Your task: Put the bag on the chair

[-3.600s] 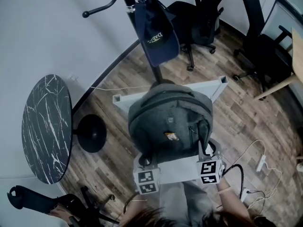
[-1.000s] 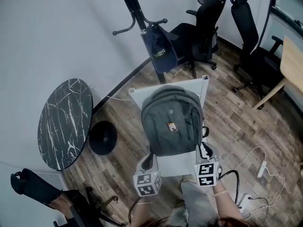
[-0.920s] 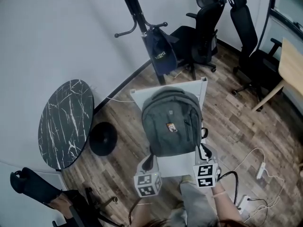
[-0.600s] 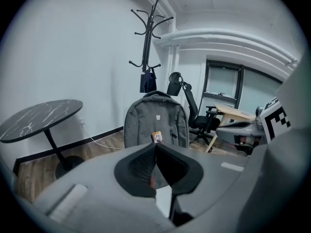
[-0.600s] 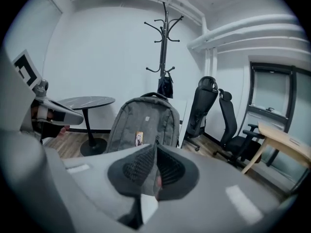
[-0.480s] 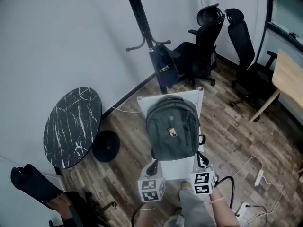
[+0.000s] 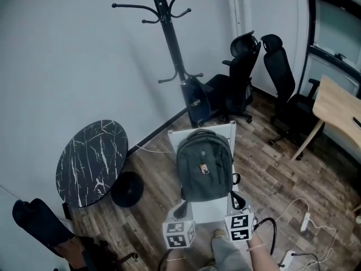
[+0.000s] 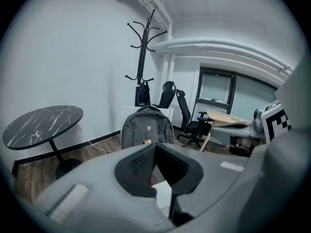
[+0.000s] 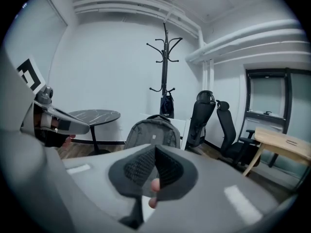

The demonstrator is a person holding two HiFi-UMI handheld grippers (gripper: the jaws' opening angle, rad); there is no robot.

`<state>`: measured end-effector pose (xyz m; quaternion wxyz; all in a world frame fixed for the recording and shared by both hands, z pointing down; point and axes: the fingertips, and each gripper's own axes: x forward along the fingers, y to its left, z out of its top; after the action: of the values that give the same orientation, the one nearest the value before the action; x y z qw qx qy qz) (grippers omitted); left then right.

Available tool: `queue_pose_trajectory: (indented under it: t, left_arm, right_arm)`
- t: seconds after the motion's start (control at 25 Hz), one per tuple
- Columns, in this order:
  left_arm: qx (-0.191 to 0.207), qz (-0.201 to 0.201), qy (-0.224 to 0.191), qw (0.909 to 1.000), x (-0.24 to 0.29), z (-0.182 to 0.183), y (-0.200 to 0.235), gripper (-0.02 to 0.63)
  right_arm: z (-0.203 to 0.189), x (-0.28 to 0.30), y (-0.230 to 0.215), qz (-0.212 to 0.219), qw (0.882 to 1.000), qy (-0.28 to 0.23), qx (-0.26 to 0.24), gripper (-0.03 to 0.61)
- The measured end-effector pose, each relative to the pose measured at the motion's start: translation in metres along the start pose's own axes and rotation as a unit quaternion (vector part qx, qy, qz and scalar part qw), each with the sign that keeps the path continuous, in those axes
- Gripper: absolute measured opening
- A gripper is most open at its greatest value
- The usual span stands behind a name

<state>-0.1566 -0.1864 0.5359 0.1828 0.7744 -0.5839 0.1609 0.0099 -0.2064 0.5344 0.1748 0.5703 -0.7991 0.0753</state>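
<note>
From the head view, the gray bag [image 7: 205,165] sits upright on the white chair [image 7: 210,209]. Its back leans on the chair's back. The chair stands on a wood floor [image 7: 265,168], near a white wall [image 7: 67,55]. The left gripper [image 7: 181,209] and the right gripper [image 7: 234,200] are low in the picture, by the front edge of the seat. They are apart from the bag and do not touch it. Behind the chair stands a tall black coat stand [image 7: 169,38] with a dark sack [image 7: 194,97] hanging on it. A round black table [image 7: 93,162] with white lines is off to the left. Two black office chairs [image 7: 240,72] are at the back, and a wooden desk [image 7: 338,103] is at the right.

In the left gripper view, the left gripper's [image 8: 154,161] two dark pads are pressed together. Nothing is between them. The bag [image 8: 146,128] is in front, on the chair, well past the pads. The round table [image 8: 41,123] is at the left and the coat stand [image 8: 142,47] rises behind the bag.

In the right gripper view, the right gripper [image 9: 155,166] has just been closing. Its pads now meet and hold nothing. The bag [image 9: 154,130] sits straight ahead on the chair. The round table [image 9: 95,114] is to its left. The office chairs [image 9: 201,115] and the desk [image 9: 284,144] are to its right.
</note>
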Motion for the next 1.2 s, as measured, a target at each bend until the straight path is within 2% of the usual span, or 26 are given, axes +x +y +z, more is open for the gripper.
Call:
queue_pose_trajectory:
  t: [0.2,0.56,1.2]
  left_arm:
    - [0.009,-0.012,-0.014,0.9998,-0.031,0.017,-0.008,0.009]
    - [0.030,-0.021,-0.053,0.9979,-0.085,0.048,-0.020,0.009]
    - [0.082,-0.071,-0.087,0.9903,-0.165,0.072,-0.059,0.009]
  right_arm:
    - [0.023,-0.033,0.006,-0.005,0.999,-0.020,0.032,0.003]
    - [0.064,-0.089,0.026,-0.018,0.997,-0.064,0.040,0.003]
    - [0.090,-0.166,0.044,-0.026,0.993,-0.093,0.069,0.003]
